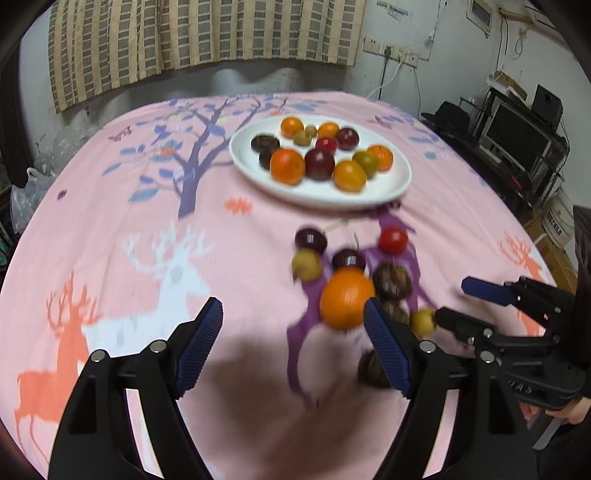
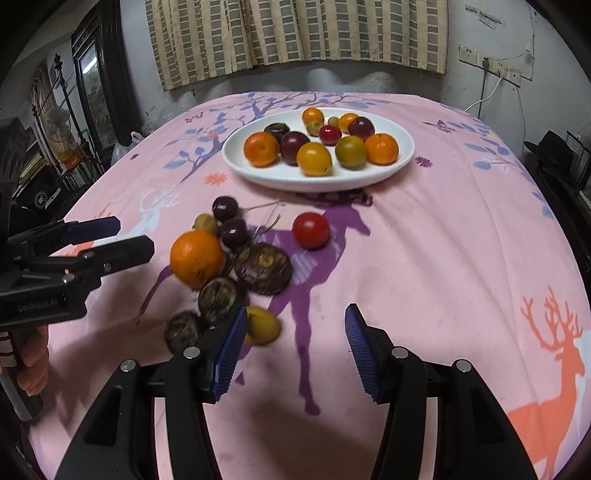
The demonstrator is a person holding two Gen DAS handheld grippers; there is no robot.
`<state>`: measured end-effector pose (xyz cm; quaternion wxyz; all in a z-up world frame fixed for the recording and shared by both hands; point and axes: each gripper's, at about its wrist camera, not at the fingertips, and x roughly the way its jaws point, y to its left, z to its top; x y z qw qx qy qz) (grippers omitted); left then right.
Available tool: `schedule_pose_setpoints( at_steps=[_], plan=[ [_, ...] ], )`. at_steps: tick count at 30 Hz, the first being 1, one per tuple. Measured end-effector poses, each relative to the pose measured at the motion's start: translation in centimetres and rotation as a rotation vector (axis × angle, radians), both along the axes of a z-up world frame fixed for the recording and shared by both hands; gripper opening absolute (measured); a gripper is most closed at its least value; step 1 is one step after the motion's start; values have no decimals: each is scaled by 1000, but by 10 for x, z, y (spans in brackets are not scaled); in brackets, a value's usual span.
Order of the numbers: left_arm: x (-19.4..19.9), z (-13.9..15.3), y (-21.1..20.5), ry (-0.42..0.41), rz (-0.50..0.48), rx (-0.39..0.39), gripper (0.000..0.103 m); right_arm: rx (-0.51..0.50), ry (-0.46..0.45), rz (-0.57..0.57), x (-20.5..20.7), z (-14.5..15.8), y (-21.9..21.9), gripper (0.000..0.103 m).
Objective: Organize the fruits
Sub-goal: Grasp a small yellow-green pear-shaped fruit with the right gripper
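Observation:
A white oval plate point(image 1: 399, 181) point(image 2: 258, 173) at the far side of the pink table holds several oranges, plums and small fruits. In front of it, loose fruit lies on the cloth: a large orange point(image 1: 347, 299) point(image 2: 197, 258), a red tomato point(image 1: 393, 240) point(image 2: 311, 229), dark plums point(image 1: 311, 238) point(image 2: 224, 208), brown flat fruits point(image 1: 391, 282) point(image 2: 263, 267) and a small yellow fruit point(image 1: 423, 321) point(image 2: 262, 325). My left gripper point(image 1: 295, 343) point(image 2: 129, 236) is open, its right finger just short of the orange. My right gripper point(image 2: 297, 347) point(image 1: 456, 301) is open, its left finger beside the yellow fruit.
The pink tablecloth point(image 2: 461, 258) carries deer and tree prints. A striped curtain point(image 1: 203, 33) hangs on the wall behind. Shelves with electronics point(image 1: 517, 140) stand to the right, and dark furniture point(image 2: 92, 92) to the left. A hand point(image 2: 33, 362) holds the left gripper's handle.

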<state>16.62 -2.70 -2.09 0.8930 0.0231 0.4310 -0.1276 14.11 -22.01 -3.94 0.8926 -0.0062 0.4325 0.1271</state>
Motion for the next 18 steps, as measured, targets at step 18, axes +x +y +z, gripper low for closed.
schedule_pose_setpoints(
  at_steps=[18],
  plan=[
    [-41,-29,-15,71,-108,8,77,-60,34,79,6,-18,31,38]
  ],
)
